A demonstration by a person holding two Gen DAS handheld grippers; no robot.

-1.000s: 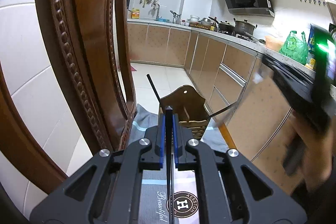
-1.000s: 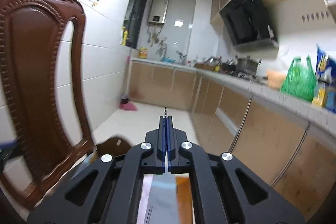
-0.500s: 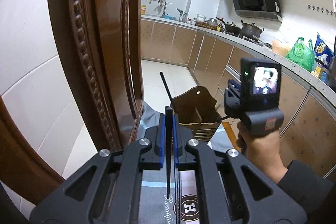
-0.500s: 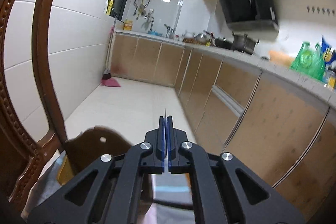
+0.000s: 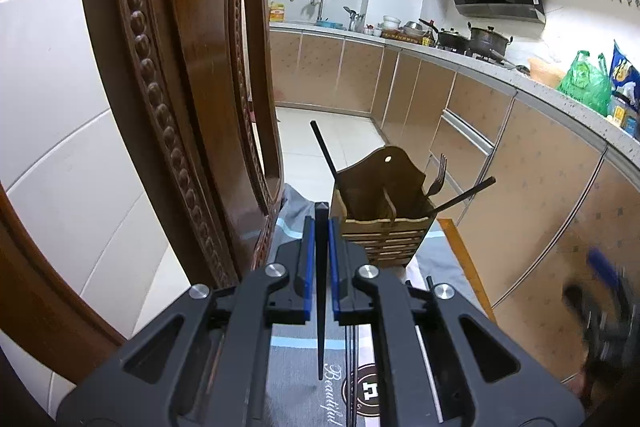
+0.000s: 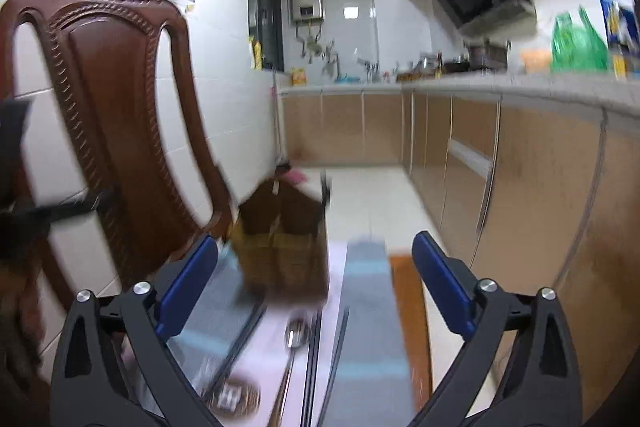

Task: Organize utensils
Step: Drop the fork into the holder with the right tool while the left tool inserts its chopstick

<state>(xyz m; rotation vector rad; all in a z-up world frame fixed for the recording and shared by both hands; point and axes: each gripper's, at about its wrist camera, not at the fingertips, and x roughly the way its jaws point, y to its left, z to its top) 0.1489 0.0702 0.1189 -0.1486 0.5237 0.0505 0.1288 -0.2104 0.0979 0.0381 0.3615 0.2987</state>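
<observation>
My left gripper (image 5: 320, 227) is shut on a black chopstick (image 5: 321, 299) that points down toward the cloth. Just ahead stands a brown wooden utensil holder (image 5: 384, 215) with a black chopstick (image 5: 325, 151) in its left compartment and a fork (image 5: 438, 179) with another dark utensil in its right one. My right gripper (image 6: 316, 267) is open and empty, behind the holder (image 6: 282, 247), blurred by motion. On the cloth below it lie a spoon (image 6: 294, 337) and several black chopsticks (image 6: 314, 355).
A carved wooden chair back (image 5: 192, 107) stands close on the left of the holder. A grey and blue cloth (image 6: 366, 327) covers the wooden table (image 6: 408, 307). Kitchen cabinets (image 5: 500, 163) run along the right.
My right gripper has opened, released a utensil into the holder's right compartment and drawn back low to the right. My left gripper still holds its chopstick near the holder.
</observation>
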